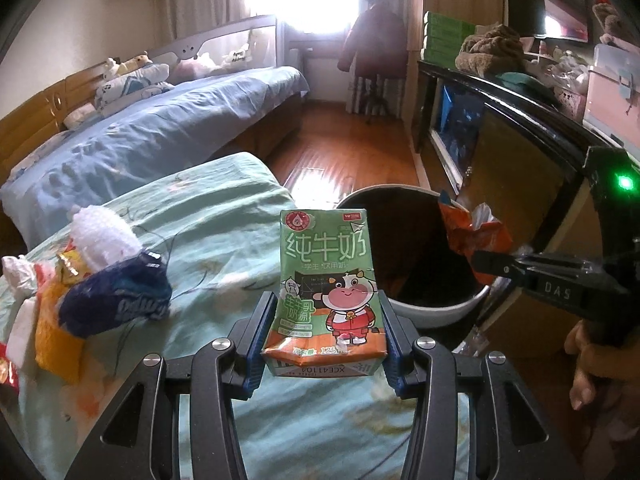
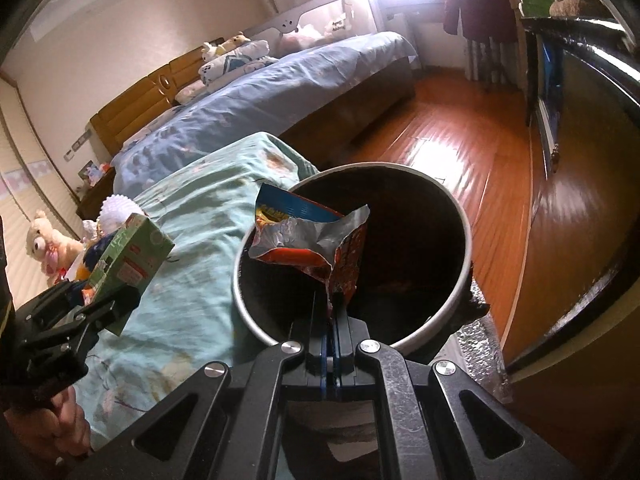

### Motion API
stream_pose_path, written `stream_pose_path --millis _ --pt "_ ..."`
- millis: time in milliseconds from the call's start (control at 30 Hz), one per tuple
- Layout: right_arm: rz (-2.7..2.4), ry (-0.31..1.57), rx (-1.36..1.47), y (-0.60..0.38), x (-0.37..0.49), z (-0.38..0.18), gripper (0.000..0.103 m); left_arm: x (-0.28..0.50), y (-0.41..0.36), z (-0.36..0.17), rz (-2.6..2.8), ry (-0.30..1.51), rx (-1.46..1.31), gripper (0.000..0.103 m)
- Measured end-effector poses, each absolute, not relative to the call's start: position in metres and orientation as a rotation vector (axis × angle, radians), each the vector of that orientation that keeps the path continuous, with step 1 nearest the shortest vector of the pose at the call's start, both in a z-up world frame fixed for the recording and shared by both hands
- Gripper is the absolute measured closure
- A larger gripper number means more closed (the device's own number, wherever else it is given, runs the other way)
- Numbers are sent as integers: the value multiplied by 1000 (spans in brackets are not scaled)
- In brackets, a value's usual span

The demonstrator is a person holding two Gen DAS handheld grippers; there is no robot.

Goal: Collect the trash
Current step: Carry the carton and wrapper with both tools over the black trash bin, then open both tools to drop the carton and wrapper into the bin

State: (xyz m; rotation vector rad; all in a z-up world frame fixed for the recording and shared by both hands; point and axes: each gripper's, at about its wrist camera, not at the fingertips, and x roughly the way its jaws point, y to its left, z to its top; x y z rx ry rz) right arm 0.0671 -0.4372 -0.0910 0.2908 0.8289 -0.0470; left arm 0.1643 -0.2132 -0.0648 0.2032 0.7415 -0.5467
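Note:
My left gripper [image 1: 324, 312] is shut on a green milk carton [image 1: 326, 288] with a cartoon cow, held upright above the teal bedspread [image 1: 224, 216], just left of the round grey trash bin [image 1: 436, 312]. The carton [image 2: 128, 256] and left gripper [image 2: 104, 304] also show in the right wrist view. My right gripper [image 2: 331, 312] is shut on a torn orange snack wrapper [image 2: 308, 244], held over the open mouth of the bin [image 2: 452, 304]. The wrapper [image 1: 472, 240] also shows in the left wrist view. More trash lies on the bedspread: a dark blue wrapper [image 1: 116, 296], a yellow wrapper [image 1: 56, 336] and white foam netting [image 1: 102, 240].
The bin stands on the wooden floor [image 1: 340, 160] between the bed end and a dark cabinet [image 1: 520, 152]. A second bed with a blue cover [image 1: 160, 132] lies behind. A plush bear [image 2: 44, 244] sits at the left.

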Motion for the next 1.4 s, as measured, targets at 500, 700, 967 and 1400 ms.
stream_pose_path --millis 500,700,967,1400 --pt "-67 842 318 -458 85 -93 102 201 -248 -69 -579 758 202 57" --pt "-67 856 317 -464 91 -93 102 212 -263 -75 -604 773 210 57" --pt "-64 870 337 -475 99 -95 101 234 -272 -85 -606 823 207 57" --pt "-85 883 349 -485 104 -95 85 231 -280 -87 -624 809 230 44"
